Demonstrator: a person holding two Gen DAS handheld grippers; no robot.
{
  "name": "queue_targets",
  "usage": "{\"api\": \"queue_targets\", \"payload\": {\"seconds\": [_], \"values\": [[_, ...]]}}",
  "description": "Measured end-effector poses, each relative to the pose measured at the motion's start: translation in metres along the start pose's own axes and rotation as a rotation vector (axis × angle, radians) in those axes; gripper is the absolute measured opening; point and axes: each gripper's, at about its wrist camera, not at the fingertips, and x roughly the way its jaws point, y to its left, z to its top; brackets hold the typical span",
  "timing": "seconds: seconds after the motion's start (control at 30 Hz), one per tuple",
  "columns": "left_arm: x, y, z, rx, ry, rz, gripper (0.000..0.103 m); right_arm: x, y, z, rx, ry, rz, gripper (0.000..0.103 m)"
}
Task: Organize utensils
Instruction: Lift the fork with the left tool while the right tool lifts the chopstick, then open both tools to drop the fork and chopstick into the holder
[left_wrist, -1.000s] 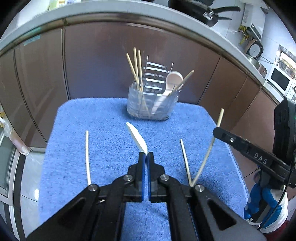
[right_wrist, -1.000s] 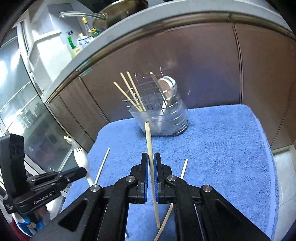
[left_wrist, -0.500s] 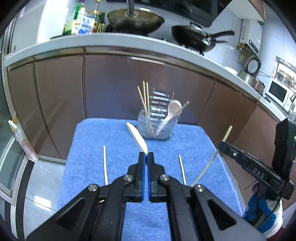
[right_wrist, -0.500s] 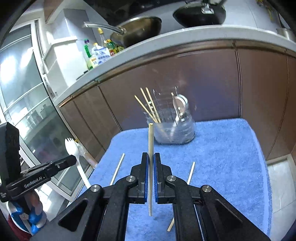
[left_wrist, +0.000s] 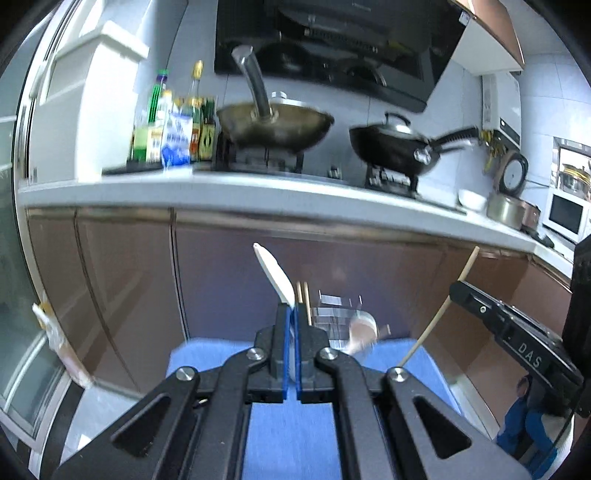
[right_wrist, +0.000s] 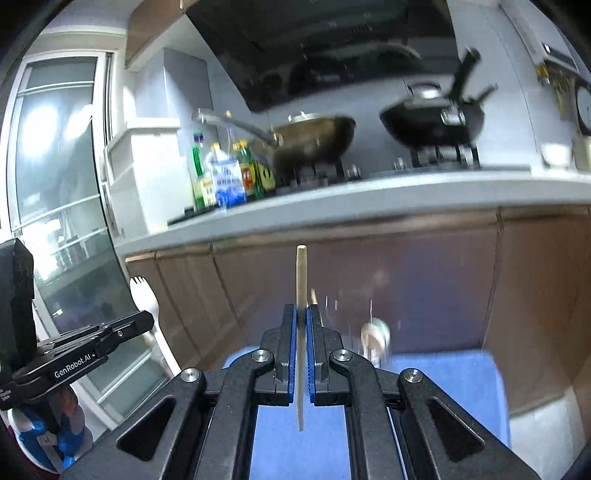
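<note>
Both tools loaded and lifted, utensil holder ahead and below.

Over the blue towel (left_wrist: 295, 435), the clear holder (left_wrist: 340, 325) sits low and blurred, so I'd tip both wrists down first. My left gripper (left_wrist: 292, 325) is clenched on the white spork (left_wrist: 275, 273); my right gripper (right_wrist: 303, 325) pinches a chopstick (right_wrist: 301, 280) upright. I'd lower one at a time, releasing only inside the rim.

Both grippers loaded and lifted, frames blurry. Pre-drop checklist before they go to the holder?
1. Left gripper shut on white spork: ok.
2. Right gripper shut on chopstick: ok.
3. Chopstick upright between the fingers: ok.
4. Utensil holder in view ahead: ok, though blurred.
5. Free slot in holder: cannot tell.
6. Grippers apart from each other: ok.
</note>
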Motion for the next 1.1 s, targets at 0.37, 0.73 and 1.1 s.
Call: {"api": "queue_targets", "payload": {"seconds": [0.37,0.73,1.1], "values": [[0.118,-0.007,0.024,0.030,-0.089,0.113,0.002,0.100,-0.014,0.024,-0.054,-0.063,-0.041,0.005],[0.208,-0.010,-0.012,0.032,-0.034,0.140,0.002,0.166,-0.036,-0.014,-0.105,0.009,-0.070,0.005],[0.195,-0.003,-0.012,0.040,-0.022,0.125,0.005,0.164,-0.040,-0.023,-0.091,0.027,-0.092,0.021]]}}
